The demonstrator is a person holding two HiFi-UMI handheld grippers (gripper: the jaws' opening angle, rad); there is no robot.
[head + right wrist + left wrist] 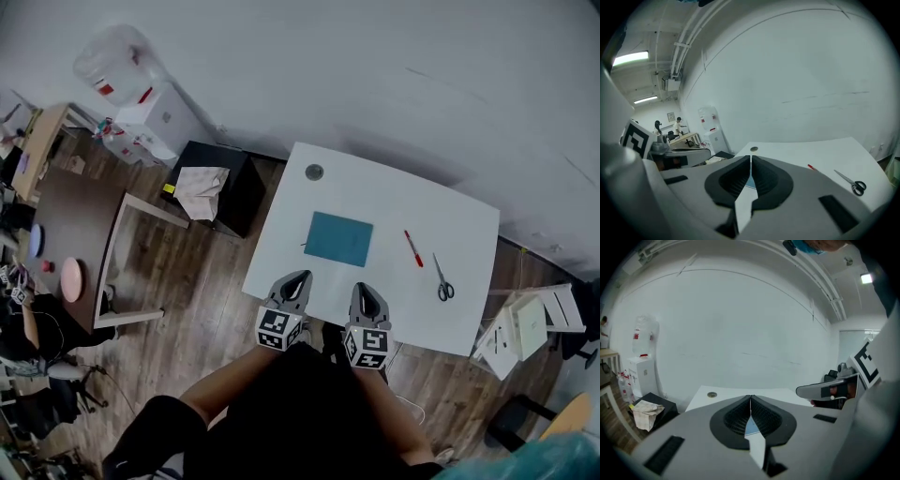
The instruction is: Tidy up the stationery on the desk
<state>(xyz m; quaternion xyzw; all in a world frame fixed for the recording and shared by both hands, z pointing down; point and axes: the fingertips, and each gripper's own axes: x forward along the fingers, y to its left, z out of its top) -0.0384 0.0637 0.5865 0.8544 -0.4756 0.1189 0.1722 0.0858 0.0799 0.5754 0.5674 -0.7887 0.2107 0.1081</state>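
Observation:
On the white desk [450, 225] lie a teal notebook [338, 238], a red pen [413, 248] and a pair of scissors [443, 281] to its right. A small round grey object [314, 172] sits near the far left corner. My left gripper [293, 280] and right gripper [366, 292] hover side by side over the desk's near edge, both shut and empty. The left gripper view shows its jaws [750, 401] pressed together, with the desk beyond. In the right gripper view the shut jaws [750, 161] point at the notebook, with the pen [811, 167] and scissors [853, 184] to the right.
A black side table [228, 183] with crumpled paper [199, 190] stands left of the desk. A brown table [80, 234] and a water dispenser [150, 103] are further left. White folded items [525, 323] lie on the floor at the right. A wall runs behind the desk.

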